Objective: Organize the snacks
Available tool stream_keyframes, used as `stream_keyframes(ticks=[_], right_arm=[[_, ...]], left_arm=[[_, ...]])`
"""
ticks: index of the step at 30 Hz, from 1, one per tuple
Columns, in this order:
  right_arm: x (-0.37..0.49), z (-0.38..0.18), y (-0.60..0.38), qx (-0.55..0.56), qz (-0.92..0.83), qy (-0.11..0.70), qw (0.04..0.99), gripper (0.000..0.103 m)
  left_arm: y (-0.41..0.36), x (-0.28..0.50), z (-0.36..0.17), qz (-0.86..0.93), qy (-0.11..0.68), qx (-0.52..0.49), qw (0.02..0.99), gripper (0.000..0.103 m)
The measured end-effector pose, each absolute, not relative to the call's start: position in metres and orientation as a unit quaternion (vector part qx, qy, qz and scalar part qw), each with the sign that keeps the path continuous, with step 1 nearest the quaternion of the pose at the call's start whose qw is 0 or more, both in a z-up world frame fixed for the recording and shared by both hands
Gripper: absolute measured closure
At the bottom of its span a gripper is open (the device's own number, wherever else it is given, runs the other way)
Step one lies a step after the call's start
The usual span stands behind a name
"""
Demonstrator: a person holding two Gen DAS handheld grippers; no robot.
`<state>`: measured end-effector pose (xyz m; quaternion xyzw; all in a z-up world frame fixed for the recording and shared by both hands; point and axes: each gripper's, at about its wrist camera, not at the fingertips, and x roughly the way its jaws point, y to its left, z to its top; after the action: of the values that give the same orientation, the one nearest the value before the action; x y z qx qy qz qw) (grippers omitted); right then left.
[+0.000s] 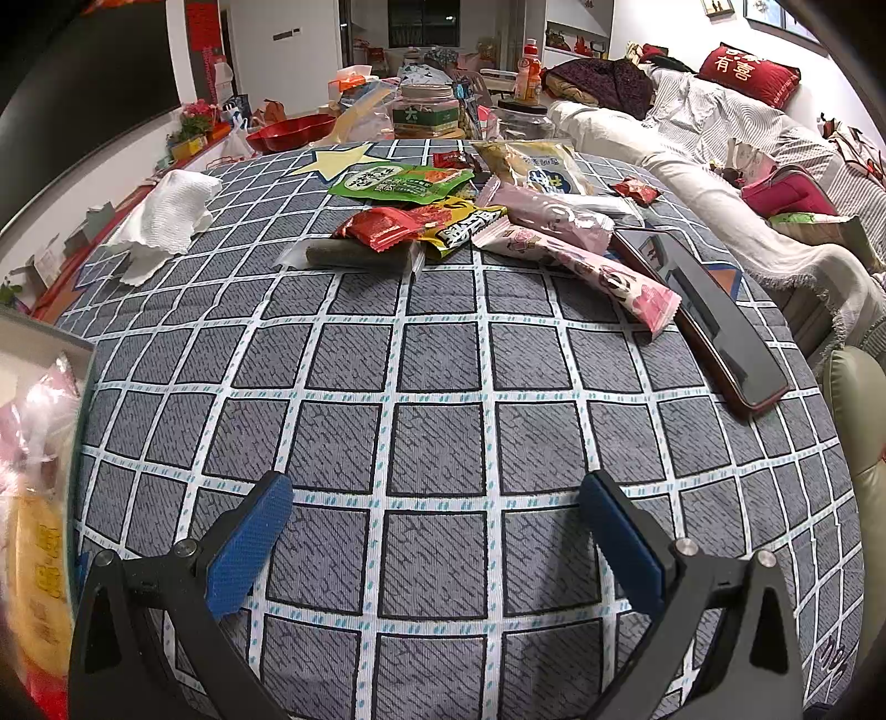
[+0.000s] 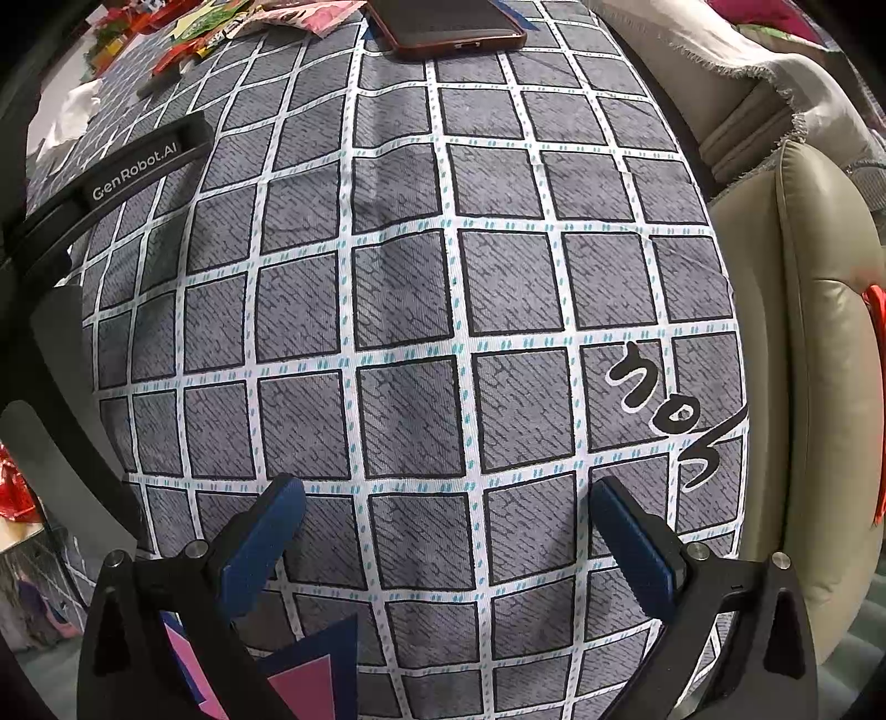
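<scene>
A heap of snack packets lies at the far side of the checked tablecloth (image 1: 432, 354) in the left wrist view: a green packet (image 1: 398, 185), a red packet (image 1: 382, 224), a yellow one (image 1: 459, 219), two pink packets (image 1: 581, 260), a dark bar in clear wrap (image 1: 360, 256) and a pale bag (image 1: 531, 163). My left gripper (image 1: 437, 498) is open and empty, well short of the heap. My right gripper (image 2: 448, 504) is open and empty over bare cloth (image 2: 421, 288). The left gripper's body (image 2: 133, 166) shows at the right wrist view's left.
A phone in a red case (image 1: 703, 315) lies right of the packets, also in the right wrist view (image 2: 443, 25). A white paper towel (image 1: 166, 216) lies far left. A box with packets (image 1: 33, 498) sits at the left edge. Jars (image 1: 426, 111) and a sofa (image 1: 747, 166) stand beyond.
</scene>
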<state>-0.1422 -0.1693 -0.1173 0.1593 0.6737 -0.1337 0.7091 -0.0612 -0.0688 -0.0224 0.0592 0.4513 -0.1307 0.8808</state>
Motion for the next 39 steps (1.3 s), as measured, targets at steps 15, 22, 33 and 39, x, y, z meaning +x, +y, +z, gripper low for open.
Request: stream_keyframes(ticks=[15, 22, 33, 39], right_arm=[[-0.1444, -0.1177, -0.1683, 0.159, -0.134, 0.673, 0.71, 0.0], [-0.1437, -0.1167, -0.168, 0.159, -0.134, 0.674, 0.709, 0.0], [-0.1431, -0.114, -0.1655, 0.157, -0.133, 0.672, 0.711, 0.0], [-0.1448, -0.1141, -0.163, 0.154, -0.132, 0.668, 0.716, 0.0]], left_arm=[[-0.0687, -0.0538, -0.0279, -0.13, 0.451, 0.059, 0.881, 0.0], [-0.0693, -0.0546, -0.0277, -0.13, 0.45, 0.059, 0.881, 0.0], [-0.0704, -0.0565, -0.0272, -0.13, 0.45, 0.059, 0.881, 0.0], [-0.0705, -0.0565, -0.0272, -0.13, 0.45, 0.059, 0.881, 0.0]])
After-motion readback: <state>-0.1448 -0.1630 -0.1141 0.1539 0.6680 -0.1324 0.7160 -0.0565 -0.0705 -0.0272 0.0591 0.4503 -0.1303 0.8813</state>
